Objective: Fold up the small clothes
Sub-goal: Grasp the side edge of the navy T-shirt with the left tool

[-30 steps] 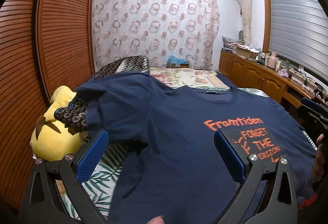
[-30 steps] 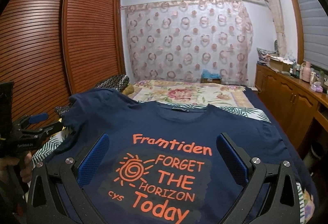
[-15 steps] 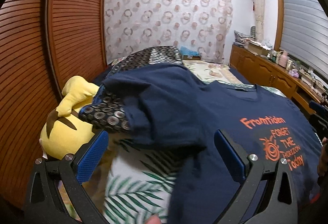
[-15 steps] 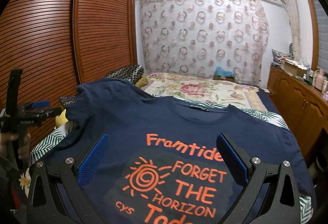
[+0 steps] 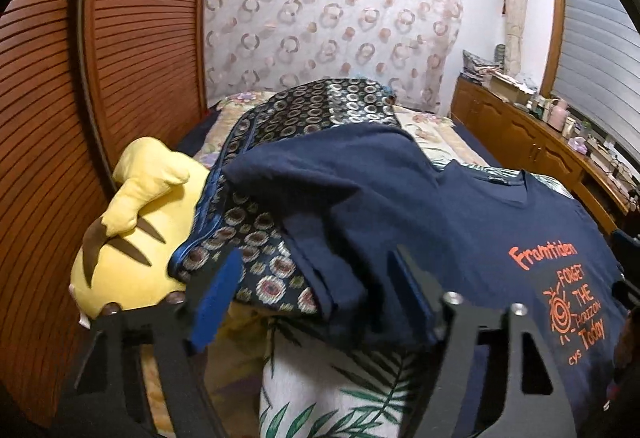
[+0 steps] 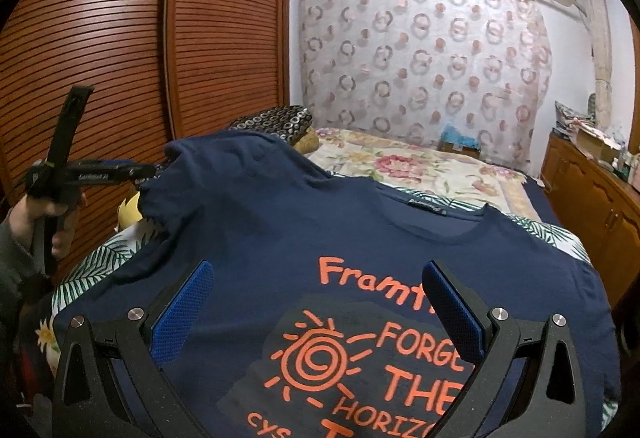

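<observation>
Navy T-shirt (image 6: 328, 238) lay print-side up on the bed (image 6: 420, 165), collar toward 12 o'clock in the right wrist view, orange lettering and sun print at 6 o'clock. Its sleeve (image 5: 332, 222) at about 10 o'clock was draped up over a dark circle-patterned cushion (image 5: 320, 105), with a yellow plush toy (image 5: 136, 222) just beside the cushion at 9 o'clock in the left wrist view. A leaf-print sheet (image 5: 332, 378) showed under the shirt's side edge at 6 o'clock.

Left gripper (image 5: 316, 298): jaws were closing, blurred in frame. The sleeve hem lay between the blue pads (image 5: 216, 298), but the pads did not yet press on the cloth, so the claw counted as open with nothing gripped. In the right wrist view the same tool (image 6: 108, 169) appeared at 9 o'clock, held in the person's hand (image 6: 40, 213), tips at the sleeve edge; contact could not be told from there.

Right gripper (image 6: 320, 310): jaws stood wide apart above the printed chest area, nothing between the pads, no grip on the shirt.

Surroundings: slatted wooden wardrobe doors (image 6: 120, 37) from 9 to 11 o'clock, ring-patterned curtain (image 6: 420, 57) at 12 o'clock, wooden cabinets (image 6: 592, 189) at 3 o'clock.
</observation>
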A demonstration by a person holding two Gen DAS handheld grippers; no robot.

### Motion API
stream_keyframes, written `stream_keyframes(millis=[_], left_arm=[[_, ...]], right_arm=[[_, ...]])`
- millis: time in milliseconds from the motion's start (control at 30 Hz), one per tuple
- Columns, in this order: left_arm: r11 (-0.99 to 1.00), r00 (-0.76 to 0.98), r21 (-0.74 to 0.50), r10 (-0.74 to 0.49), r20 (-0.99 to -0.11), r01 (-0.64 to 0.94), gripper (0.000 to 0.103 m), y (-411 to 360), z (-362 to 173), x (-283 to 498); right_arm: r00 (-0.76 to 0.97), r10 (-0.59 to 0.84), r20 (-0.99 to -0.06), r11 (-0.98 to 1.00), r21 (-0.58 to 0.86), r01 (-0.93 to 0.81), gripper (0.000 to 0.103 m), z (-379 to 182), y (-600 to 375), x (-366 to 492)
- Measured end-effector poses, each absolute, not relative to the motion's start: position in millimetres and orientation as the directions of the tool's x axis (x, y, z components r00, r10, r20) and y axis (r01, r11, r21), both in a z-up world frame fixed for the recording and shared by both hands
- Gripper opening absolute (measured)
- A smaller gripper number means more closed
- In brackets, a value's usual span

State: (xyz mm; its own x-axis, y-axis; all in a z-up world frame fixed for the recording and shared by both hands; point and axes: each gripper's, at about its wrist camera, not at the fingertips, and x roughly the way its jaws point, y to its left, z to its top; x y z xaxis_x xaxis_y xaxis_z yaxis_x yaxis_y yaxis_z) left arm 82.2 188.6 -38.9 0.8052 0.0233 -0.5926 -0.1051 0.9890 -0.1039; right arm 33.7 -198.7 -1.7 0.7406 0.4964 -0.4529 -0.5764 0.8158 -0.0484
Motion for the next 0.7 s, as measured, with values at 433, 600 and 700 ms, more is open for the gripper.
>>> stream_keyframes(millis=[433, 600, 700], left_arm=[[0.972, 0.757, -0.223, -0.086, -0.648, -0.080, 0.057, 209.1, -49.9, 124.6], [0.965, 0.746, -0.254, -0.126, -0.653, -0.059, 0.033, 212.7, -54.2, 126.8], [0.967, 0.747, -0.254, -0.151, -0.648, -0.025, 0.014, 206.0, -51.0, 124.9]], right_arm=[[0.715, 0.498, -0.491, 0.807, -0.040, -0.590, 0.103, -5.3, -199.4, 33.0], [0.714, 0.498, -0.491, 0.810, -0.031, -0.586, 0.103, -5.5, -200.2, 31.9], [0.715, 0.499, -0.490, 0.812, -0.023, -0.583, 0.103, -6.0, -202.0, 30.7]])
